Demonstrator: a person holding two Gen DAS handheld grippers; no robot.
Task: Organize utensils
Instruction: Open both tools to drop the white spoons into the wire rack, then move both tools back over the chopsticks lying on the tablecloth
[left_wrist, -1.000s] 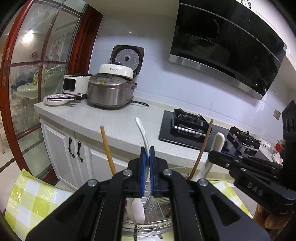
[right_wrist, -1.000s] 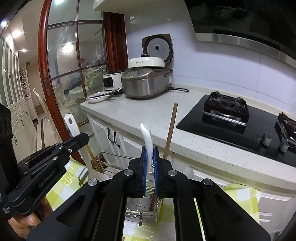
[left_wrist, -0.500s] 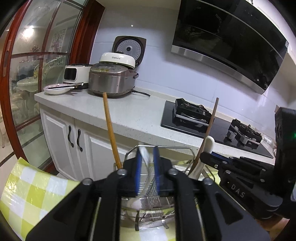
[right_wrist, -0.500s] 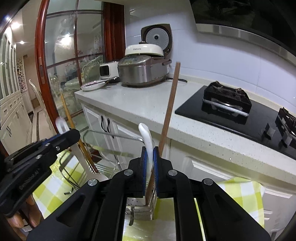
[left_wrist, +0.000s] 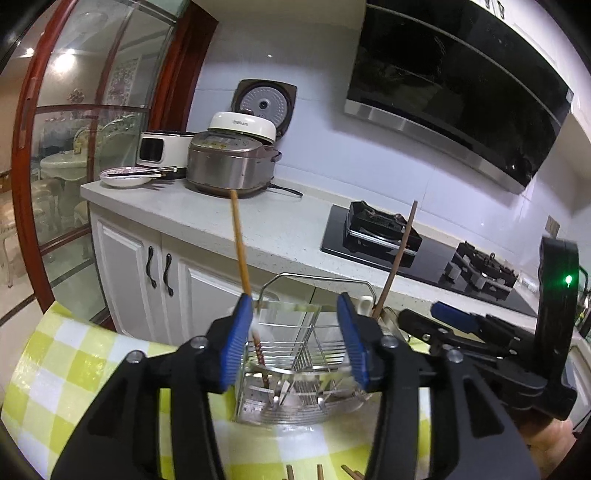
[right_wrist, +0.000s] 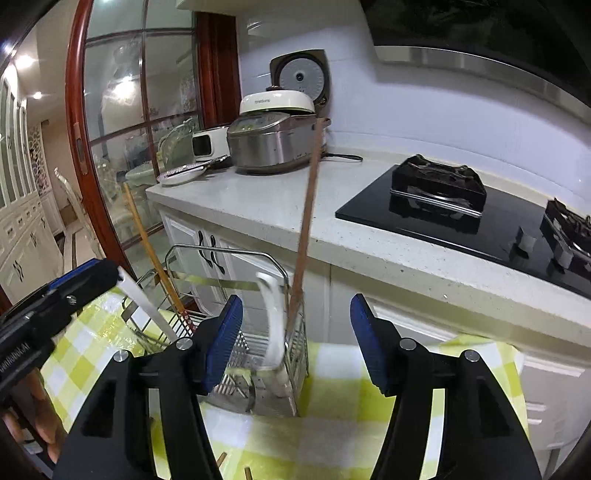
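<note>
Both claws were pinched on white spoons a sec ago; now the jaws are opening and the spoons sit loose in the wire utensil rack (left_wrist: 295, 369) on the check-cloth bench (left_wrist: 66, 369).

Left claw (left_wrist: 295, 343): jaws approx half apart, blue pads clear, nothing gripped. In left wrist view, rack lies dead ahead between the pads at 12 o'clock. Yellow wooden chopstick (left_wrist: 240, 251) leans in the rack at 11 o'clock, just beside the left pad; can't tell if touching. Brown chopstick (left_wrist: 397, 258) stands at 1 o'clock.

Right claw (right_wrist: 295, 339): jaws wide, nothing pressed. White spoon (right_wrist: 273, 332), blurred, stands in the rack's right compartment, between the pads but nearer the left one, not touching either. Brown chopstick (right_wrist: 308, 214) rises at 12 o'clock just beside it. Second white spoon (right_wrist: 142, 299) slants at 10 o'clock by the left claw's tip (right_wrist: 92, 273).
</note>
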